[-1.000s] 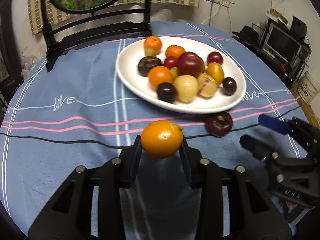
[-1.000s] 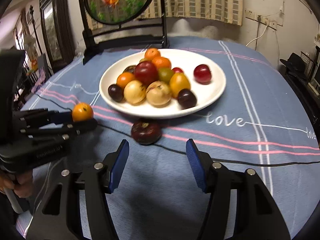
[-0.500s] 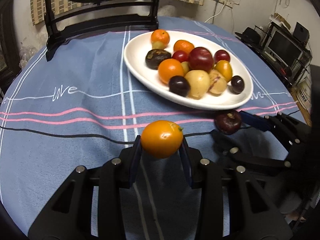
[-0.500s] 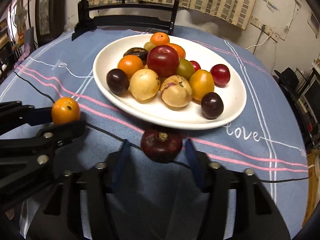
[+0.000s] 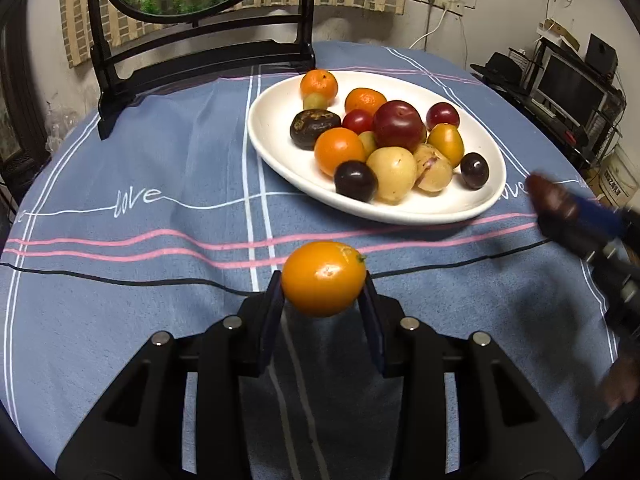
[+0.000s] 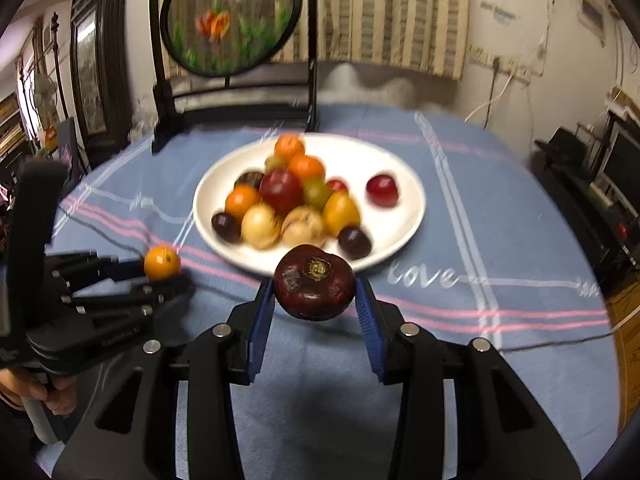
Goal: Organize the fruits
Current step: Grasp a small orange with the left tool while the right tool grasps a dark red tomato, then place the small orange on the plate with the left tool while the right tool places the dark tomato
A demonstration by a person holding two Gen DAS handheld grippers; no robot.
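My left gripper point(image 5: 323, 300) is shut on an orange fruit point(image 5: 323, 278) and holds it above the blue tablecloth, short of the white plate point(image 5: 280, 148). The plate holds several fruits: orange, red, dark purple and pale yellow. My right gripper point(image 6: 315, 306) is shut on a dark purple fruit point(image 6: 315, 287), lifted off the cloth just in front of the plate point(image 6: 404, 216). The left gripper with the orange fruit point(image 6: 161, 262) shows at the left in the right wrist view. The right gripper shows blurred at the right edge point(image 5: 576, 220) in the left wrist view.
A black wooden stand point(image 5: 200, 46) with a round painted screen stands at the table's far edge behind the plate. A black cord point(image 6: 552, 342) runs across the cloth. A monitor and shelves point(image 5: 572, 88) stand off the table to the right.
My right gripper closed on the dark purple fruit and lifted it off the cloth. The left gripper kept hold of the orange fruit and shifted little.
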